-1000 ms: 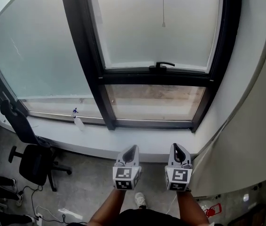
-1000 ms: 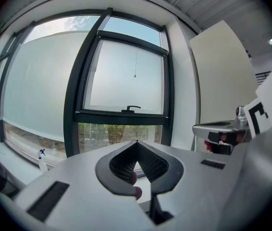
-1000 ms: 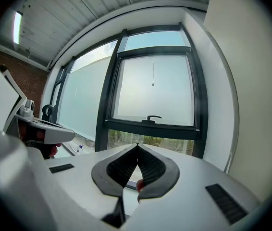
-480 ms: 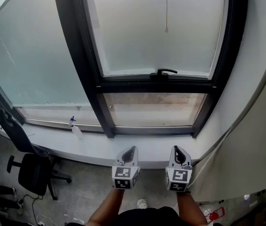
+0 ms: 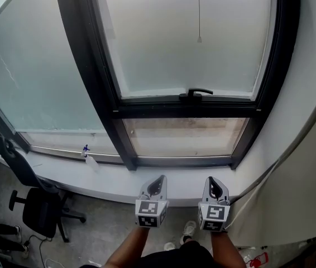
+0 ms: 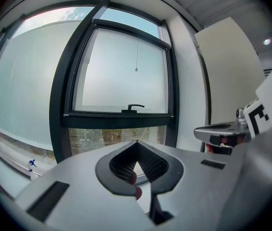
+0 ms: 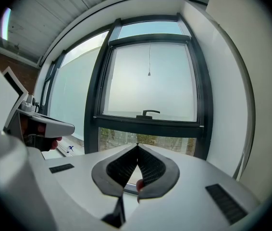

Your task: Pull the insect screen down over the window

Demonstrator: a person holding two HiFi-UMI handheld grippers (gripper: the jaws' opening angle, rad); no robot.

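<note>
Your left gripper and right gripper are both squeezed fully closed with nothing between the jaws. You hold them side by side, pointing nearly level at the window. Over the last second you have stepped in. The black metal window frame now looms larger in the head view, and the gripper tips show against the white window sill rather than short of it. I judge that this brings you close enough to start, though no part of the pull itself has begun. The insect screen is not drawn over the glass. It is presumably rolled up at the top of the frame, where no view makes it out. What does show is the thin pull cord with a small bead at its end. It hangs in front of the frosted upper pane, above the black lever handle and well apart from both grippers. You will likely need to raise one gripper, open it and close on that cord.
</note>
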